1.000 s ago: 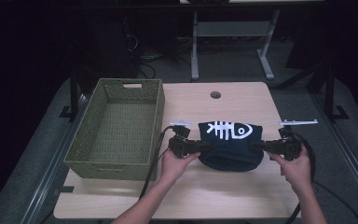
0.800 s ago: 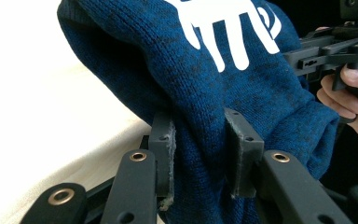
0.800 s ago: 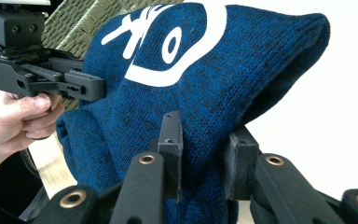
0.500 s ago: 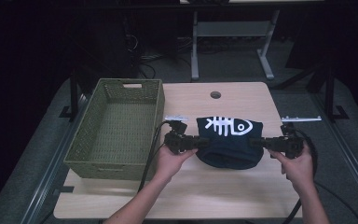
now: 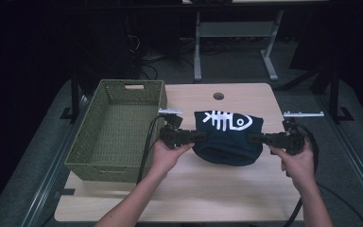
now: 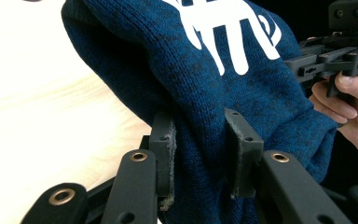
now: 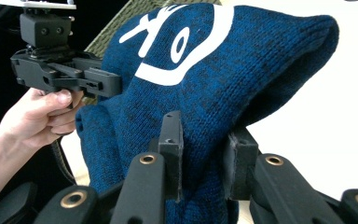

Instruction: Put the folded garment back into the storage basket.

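Left gripper clenched on left side of dark blue knit garment, fabric bunched between pads. Right gripper likewise clamped on right side. Garment hangs between them over middle of table, fish-skeleton print facing up, lower fold seemingly brushing tabletop. Green basket sits at table's left edge. Judgement: keep both grips firm and level, hands apart, so fabric stays taut.

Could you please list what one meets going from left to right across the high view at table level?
Basket → left hand-held gripper → sweater → right hand-held gripper
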A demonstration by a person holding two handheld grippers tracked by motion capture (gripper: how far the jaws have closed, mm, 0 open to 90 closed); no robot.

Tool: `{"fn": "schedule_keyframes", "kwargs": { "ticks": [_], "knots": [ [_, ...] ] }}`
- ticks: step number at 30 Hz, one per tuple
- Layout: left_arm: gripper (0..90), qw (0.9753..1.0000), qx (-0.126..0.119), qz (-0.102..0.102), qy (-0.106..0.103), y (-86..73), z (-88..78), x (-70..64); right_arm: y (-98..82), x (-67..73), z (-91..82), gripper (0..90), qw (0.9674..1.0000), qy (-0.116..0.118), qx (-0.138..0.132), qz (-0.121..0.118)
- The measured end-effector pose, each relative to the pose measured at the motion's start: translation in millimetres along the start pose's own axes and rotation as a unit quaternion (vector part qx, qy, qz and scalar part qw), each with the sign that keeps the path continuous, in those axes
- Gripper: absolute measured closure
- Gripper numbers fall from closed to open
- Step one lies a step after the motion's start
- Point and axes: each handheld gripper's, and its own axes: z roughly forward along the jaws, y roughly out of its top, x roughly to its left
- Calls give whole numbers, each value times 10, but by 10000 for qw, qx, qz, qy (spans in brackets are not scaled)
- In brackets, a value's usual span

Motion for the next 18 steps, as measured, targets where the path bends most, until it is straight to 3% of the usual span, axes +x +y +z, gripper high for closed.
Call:
{"fn": "schedule_keyframes", "kwargs": {
  "ticks": [18],
  "knots": [
    [683, 9998, -176, 97, 65, 188, -356, -3, 248, 265, 60, 730, 9990, 405, -201, -37]
  ]
}}
